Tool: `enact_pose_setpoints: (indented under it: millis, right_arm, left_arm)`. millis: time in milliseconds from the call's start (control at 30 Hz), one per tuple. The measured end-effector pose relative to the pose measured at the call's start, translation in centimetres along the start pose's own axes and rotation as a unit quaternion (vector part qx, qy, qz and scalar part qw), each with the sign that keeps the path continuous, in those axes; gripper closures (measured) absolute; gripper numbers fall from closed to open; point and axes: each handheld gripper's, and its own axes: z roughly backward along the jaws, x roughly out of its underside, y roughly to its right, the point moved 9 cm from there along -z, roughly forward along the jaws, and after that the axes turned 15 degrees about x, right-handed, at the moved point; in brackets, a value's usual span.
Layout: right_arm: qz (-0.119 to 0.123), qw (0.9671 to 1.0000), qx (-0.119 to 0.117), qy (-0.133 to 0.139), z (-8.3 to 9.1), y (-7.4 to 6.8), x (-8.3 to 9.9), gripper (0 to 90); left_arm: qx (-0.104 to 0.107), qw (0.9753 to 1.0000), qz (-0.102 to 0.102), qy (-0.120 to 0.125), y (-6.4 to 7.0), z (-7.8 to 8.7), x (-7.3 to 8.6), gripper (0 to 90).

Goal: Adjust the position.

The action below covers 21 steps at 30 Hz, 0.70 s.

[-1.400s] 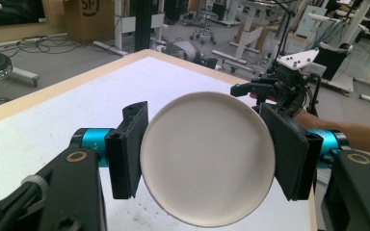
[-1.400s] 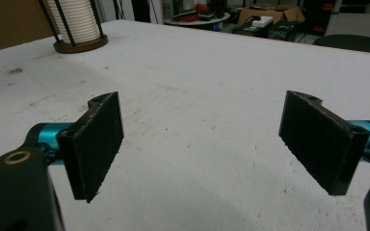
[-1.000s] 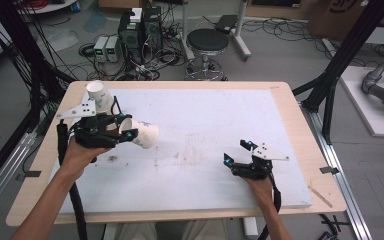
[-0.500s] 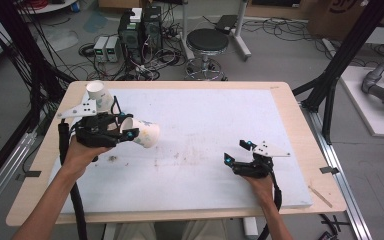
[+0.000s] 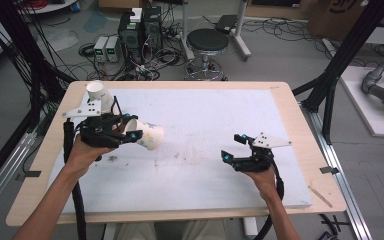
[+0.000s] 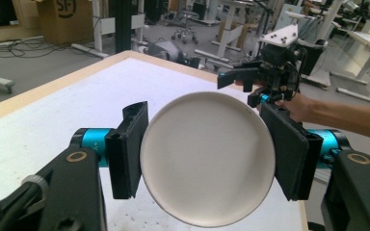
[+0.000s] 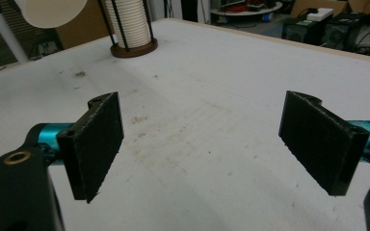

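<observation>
Toward nine o'clock on the tabletop (image 5: 215, 125), the left tool (image 5: 130, 135) holds a white paper cup (image 5: 147, 136) lying on its side above the white surface, its base pointing toward three o'clock. Seen from the left gripper view, the cup's (image 6: 207, 159) round bottom sits squarely between the two black jaws, which press against its sides at nine and three o'clock, so this tool (image 6: 207, 154) is clamped on the cup. Just beyond the left hand (image 5: 82, 155), toward eleven o'clock near the tabletop's far left corner, a stack of cups (image 5: 99, 93) stands upright; in the right gripper view the same stack (image 7: 130, 24) rises from a dark round base (image 7: 134, 48) with thin black rods around it, and the held cup (image 7: 53, 12) shows at the upper left. The right tool (image 5: 230, 150) rests low at about four o'clock on the tabletop, well apart from the cup, held by the right hand (image 5: 262, 175). Its jaws stand wide apart in the right gripper view, with bare, scuffed white surface between them and nothing gripped (image 7: 200, 144).
</observation>
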Motion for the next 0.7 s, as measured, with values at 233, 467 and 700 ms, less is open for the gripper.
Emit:
enact_pose_setpoints:
  millis: [233,467,700]
  right_arm:
    - [0.026,0.999,-0.037,0.002,0.0,-0.7,-2.8,16.0]
    - [0.047,0.9965,-0.069,0.008,0.4,-1.3,-5.5,16.0]
    - [0.051,0.9931,-0.105,0.009,0.5,-1.8,-7.2,16.0]
  left_arm:
    - [0.013,0.9999,-0.005,0.003,0.1,-0.8,-0.1,37.0]
    - [0.029,0.9995,-0.014,0.007,0.5,-2.1,-0.4,37.0]
    - [0.043,0.9989,-0.015,0.01,0.9,-3.0,-0.5,37.0]
